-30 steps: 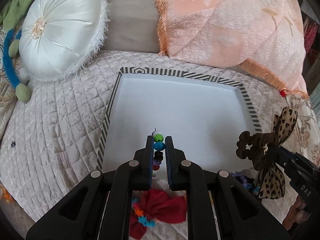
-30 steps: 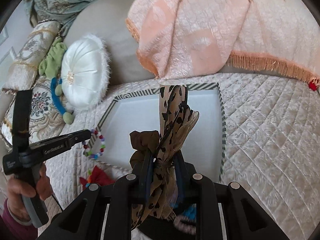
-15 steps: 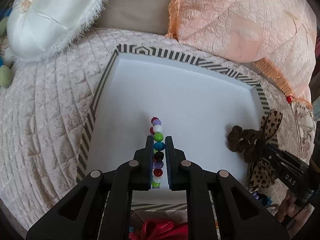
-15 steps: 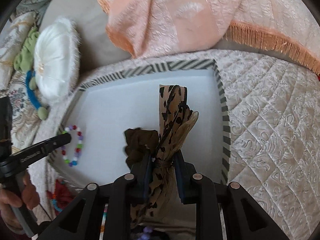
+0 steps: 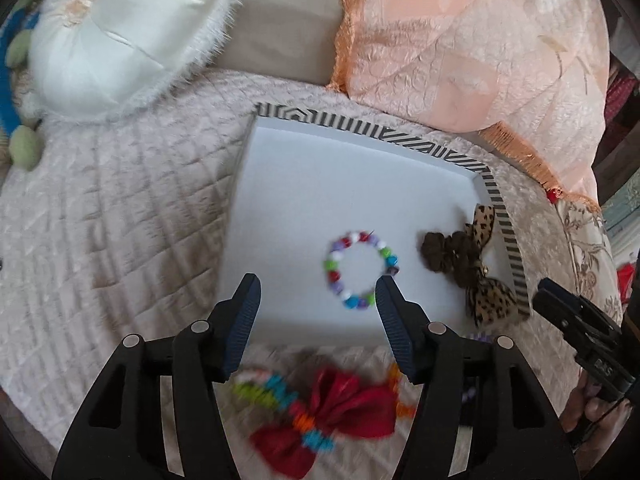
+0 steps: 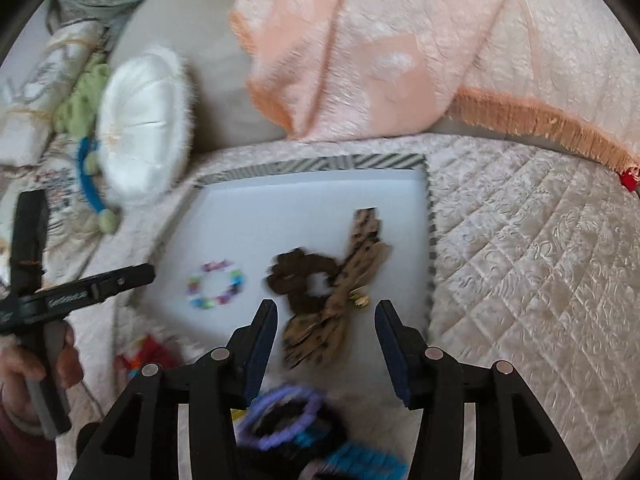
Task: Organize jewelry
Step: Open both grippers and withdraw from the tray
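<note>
Tray (image 5: 500, 204): it sat on the quilted bedspread (image 5: 120, 208), striped rim, white floor; my landmark.
Bead bracelet (image 5: 360, 270): it lay flat on the tray floor, near the front edge.
Leopard-bow scrunchie (image 6: 324, 284): it lay on the tray floor beside the bracelet, toward the tray's right rim.
My left tongs (image 5: 318, 300): their jaws were spreading apart over the tray's front edge, nothing between them.
My right tongs (image 6: 326, 324): their jaws were spreading too, either side of the scrunchie's bow tail, not pressing it.
Red bow (image 5: 332, 420): blurred, on the bedspread in front of the tray.
</note>
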`<state>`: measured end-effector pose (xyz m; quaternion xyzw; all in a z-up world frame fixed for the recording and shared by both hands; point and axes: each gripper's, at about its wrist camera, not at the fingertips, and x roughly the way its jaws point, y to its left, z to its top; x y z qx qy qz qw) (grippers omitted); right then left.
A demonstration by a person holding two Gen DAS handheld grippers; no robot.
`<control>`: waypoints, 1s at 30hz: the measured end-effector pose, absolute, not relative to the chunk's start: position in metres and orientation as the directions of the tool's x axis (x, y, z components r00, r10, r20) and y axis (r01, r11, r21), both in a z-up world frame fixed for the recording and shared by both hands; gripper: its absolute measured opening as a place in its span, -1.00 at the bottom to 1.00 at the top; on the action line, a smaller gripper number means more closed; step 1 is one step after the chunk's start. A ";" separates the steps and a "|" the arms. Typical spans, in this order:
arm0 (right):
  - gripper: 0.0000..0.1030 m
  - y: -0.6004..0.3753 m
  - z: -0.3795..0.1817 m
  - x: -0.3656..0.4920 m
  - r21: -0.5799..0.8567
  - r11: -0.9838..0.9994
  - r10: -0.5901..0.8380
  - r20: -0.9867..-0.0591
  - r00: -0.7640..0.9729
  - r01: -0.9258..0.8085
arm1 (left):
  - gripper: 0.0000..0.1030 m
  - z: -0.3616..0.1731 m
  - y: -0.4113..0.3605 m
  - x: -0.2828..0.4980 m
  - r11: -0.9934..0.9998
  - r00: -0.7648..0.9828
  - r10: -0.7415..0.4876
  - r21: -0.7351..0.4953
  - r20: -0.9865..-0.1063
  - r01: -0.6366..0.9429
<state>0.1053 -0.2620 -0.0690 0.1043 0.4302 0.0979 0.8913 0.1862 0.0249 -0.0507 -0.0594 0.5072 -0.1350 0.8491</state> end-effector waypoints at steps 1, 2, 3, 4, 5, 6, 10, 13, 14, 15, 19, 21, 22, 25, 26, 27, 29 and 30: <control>-0.06 -0.257 -0.064 0.094 0.281 0.953 0.290 -0.731 0.618 -0.114 | 0.16 -0.048 0.030 0.177 0.958 0.453 -0.286 -0.232 -0.844 0.171; -0.06 -0.248 -0.060 0.086 0.289 0.946 0.313 -0.718 0.622 -0.143 | 0.16 -0.047 0.034 0.171 0.958 0.456 -0.283 -0.229 -0.844 0.172; -0.06 -0.240 -0.058 0.078 0.294 0.940 0.335 -0.708 0.621 -0.172 | 0.16 -0.047 0.039 0.163 0.960 0.459 -0.279 -0.224 -0.844 0.170; -0.06 -0.230 -0.056 0.069 0.295 0.933 0.357 -0.702 0.616 -0.205 | 0.16 -0.048 0.044 0.154 0.962 0.459 -0.271 -0.218 -0.846 0.166; -0.06 -0.219 -0.056 0.062 0.294 0.927 0.374 -0.700 0.609 -0.232 | 0.16 -0.050 0.048 0.147 0.963 0.456 -0.265 -0.212 -0.850 0.163; -0.07 -0.205 -0.057 0.054 0.295 0.917 0.398 -0.698 0.596 -0.268 | 0.16 -0.055 0.052 0.139 0.966 0.447 -0.256 -0.205 -0.857 0.160; -0.23 -0.157 -0.070 0.038 0.346 0.863 0.500 -0.692 0.521 -0.369 | 0.16 -0.073 0.071 0.121 0.971 0.419 -0.238 -0.196 -0.876 0.140; -0.27 -0.125 -0.087 0.038 0.352 0.838 0.530 -0.705 0.471 -0.416 | 0.16 -0.085 0.086 0.110 0.973 0.401 -0.231 -0.201 -0.887 0.115; -0.28 -0.117 -0.093 0.039 0.360 0.831 0.540 -0.706 0.459 -0.424 | 0.16 -0.087 0.091 0.108 0.973 0.400 -0.231 -0.205 -0.887 0.108; -0.28 -0.110 -0.097 0.040 0.365 0.825 0.548 -0.707 0.448 -0.431 | 0.16 -0.088 0.097 0.105 0.973 0.400 -0.232 -0.211 -0.887 0.096; -0.29 -0.077 -0.106 0.047 0.322 0.817 0.541 -0.715 0.443 -0.478 | 0.16 -0.089 0.121 0.101 0.970 0.408 -0.237 -0.240 -0.882 0.044; -0.29 -0.067 -0.109 0.050 0.305 0.819 0.531 -0.723 0.442 -0.486 | 0.16 -0.088 0.129 0.100 0.968 0.411 -0.240 -0.251 -0.879 0.029; -0.29 -0.062 -0.111 0.054 0.291 0.823 0.521 -0.731 0.442 -0.488 | 0.16 -0.088 0.131 0.100 0.967 0.412 -0.241 -0.254 -0.879 0.025; -0.40 -0.053 -0.122 0.065 0.256 0.838 0.485 -0.754 0.443 -0.482 | 0.16 -0.087 0.136 0.097 0.963 0.416 -0.252 -0.268 -0.874 0.019; -0.65 -0.052 -0.126 0.067 0.245 0.846 0.470 -0.762 0.446 -0.473 | 0.16 -0.086 0.137 0.096 0.963 0.416 -0.254 -0.270 -0.873 0.019; -0.78 -0.054 -0.129 0.072 0.243 0.856 0.458 -0.767 0.450 -0.457 | 0.16 -0.087 0.138 0.095 0.962 0.416 -0.256 -0.272 -0.873 0.020; -0.79 -0.063 -0.130 0.079 0.285 0.856 0.476 -0.761 0.441 -0.431 | 0.16 -0.087 0.139 0.095 0.961 0.415 -0.260 -0.276 -0.872 0.022; -0.79 -0.067 -0.128 0.080 0.303 0.854 0.487 -0.752 0.444 -0.423 | 0.16 -0.087 0.140 0.095 0.960 0.415 -0.263 -0.279 -0.871 0.023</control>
